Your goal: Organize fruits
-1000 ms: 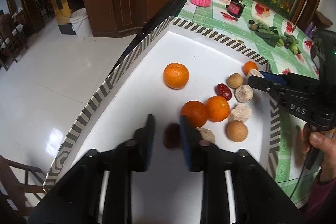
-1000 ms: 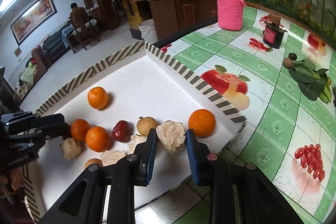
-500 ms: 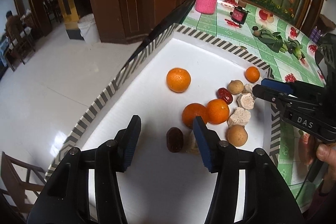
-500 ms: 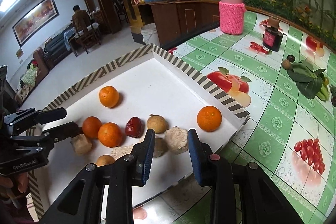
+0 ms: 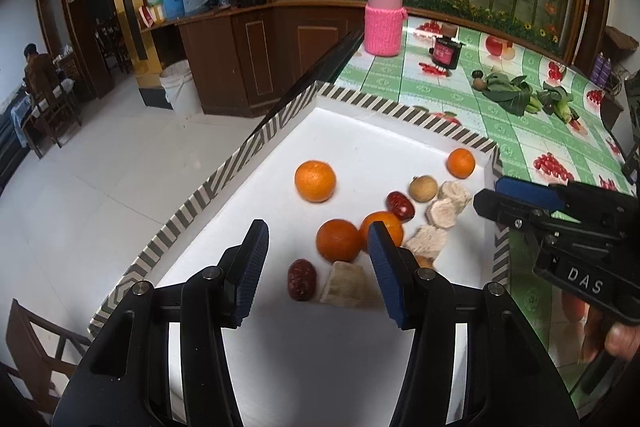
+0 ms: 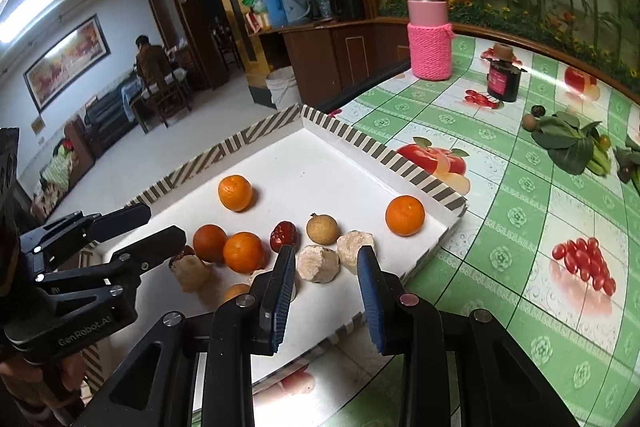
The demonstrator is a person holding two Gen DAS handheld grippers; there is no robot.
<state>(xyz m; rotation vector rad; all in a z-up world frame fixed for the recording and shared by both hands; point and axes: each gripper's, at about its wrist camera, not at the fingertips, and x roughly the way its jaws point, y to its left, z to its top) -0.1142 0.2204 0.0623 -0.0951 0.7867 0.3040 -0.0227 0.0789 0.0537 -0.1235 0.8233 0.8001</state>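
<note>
A green tablecloth printed with fruit (image 6: 516, 215) was seen covering the table, and on it a shallow white tray with a striped brown-and-cream rim (image 5: 208, 187) was set. The left gripper (image 5: 316, 263) was held wide open above the near part of the tray, with nothing between its blue pads (image 5: 252, 267). The right gripper (image 6: 326, 291) was likewise held open and empty over the tray's near edge. Inside the tray, four round orange mandarins were scattered: one alone (image 5: 315, 181), one by the far corner (image 5: 461, 163), and two touching (image 5: 338, 240). Pale beige rough chunks (image 6: 318, 263) were clustered beside them, with a tan round longan (image 6: 323, 228) just behind. A dark red wrinkled jujube (image 5: 301, 279) lay beneath the left gripper, touching a beige chunk.
</note>
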